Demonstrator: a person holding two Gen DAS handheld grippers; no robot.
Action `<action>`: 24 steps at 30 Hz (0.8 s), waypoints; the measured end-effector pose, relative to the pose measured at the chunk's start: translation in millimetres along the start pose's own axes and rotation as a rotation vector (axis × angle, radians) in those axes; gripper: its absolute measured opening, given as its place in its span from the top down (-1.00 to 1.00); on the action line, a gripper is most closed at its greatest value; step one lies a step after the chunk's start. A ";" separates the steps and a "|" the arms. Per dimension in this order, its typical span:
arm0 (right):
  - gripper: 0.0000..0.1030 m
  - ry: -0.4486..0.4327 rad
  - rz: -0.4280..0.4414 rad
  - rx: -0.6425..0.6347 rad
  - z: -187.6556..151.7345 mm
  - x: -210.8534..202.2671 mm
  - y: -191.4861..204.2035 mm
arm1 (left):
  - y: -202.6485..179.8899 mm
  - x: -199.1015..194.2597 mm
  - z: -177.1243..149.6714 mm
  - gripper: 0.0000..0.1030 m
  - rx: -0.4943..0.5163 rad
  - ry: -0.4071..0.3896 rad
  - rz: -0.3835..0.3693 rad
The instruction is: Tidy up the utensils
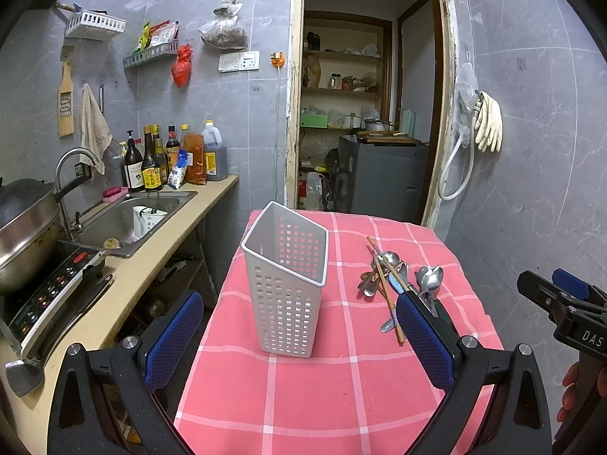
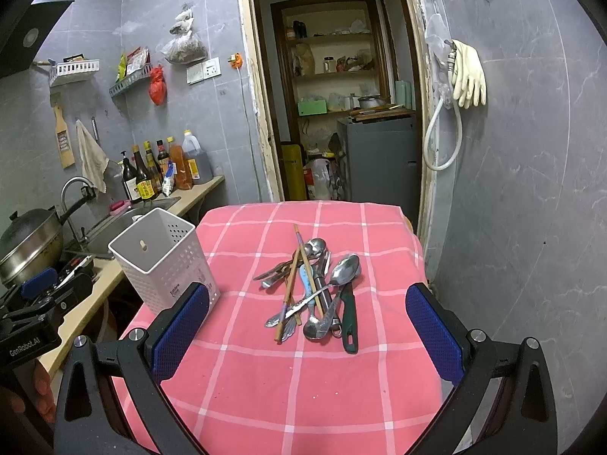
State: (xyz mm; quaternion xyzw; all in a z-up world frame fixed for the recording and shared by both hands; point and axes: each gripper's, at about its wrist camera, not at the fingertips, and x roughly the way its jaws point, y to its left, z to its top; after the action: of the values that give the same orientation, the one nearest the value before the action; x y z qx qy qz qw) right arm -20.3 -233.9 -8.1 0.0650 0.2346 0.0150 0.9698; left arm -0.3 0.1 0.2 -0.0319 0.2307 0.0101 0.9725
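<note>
Utensils: green handle in right view.

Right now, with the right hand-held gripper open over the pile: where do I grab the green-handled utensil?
Likely by the green handle, near its low end. It lies on the right edge of the utensil pile, flat on the pink cloth, pointing toward the right hand-held gripper. Come from above with the jaws across the handle; its upper end is tucked under the spoons.
</note>
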 end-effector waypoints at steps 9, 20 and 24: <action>-0.98 0.016 -0.013 0.009 -4.7 3.0 0.9 | 0.1 -0.3 0.1 -0.99 0.002 0.003 -0.003; -0.98 0.053 -0.041 0.048 9.2 13.1 -5.7 | 4.8 25.9 20.6 -0.99 -0.018 0.037 -0.160; -0.98 0.068 -0.052 0.059 21.8 18.6 -15.5 | 2.1 36.0 35.6 -0.99 -0.008 0.050 -0.251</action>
State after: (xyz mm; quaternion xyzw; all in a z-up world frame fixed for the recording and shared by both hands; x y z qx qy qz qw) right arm 6.1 -250.7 0.6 0.0867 0.2692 -0.0150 0.9590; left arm 47.7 4.7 15.6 -0.0644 0.2492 -0.1115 0.9598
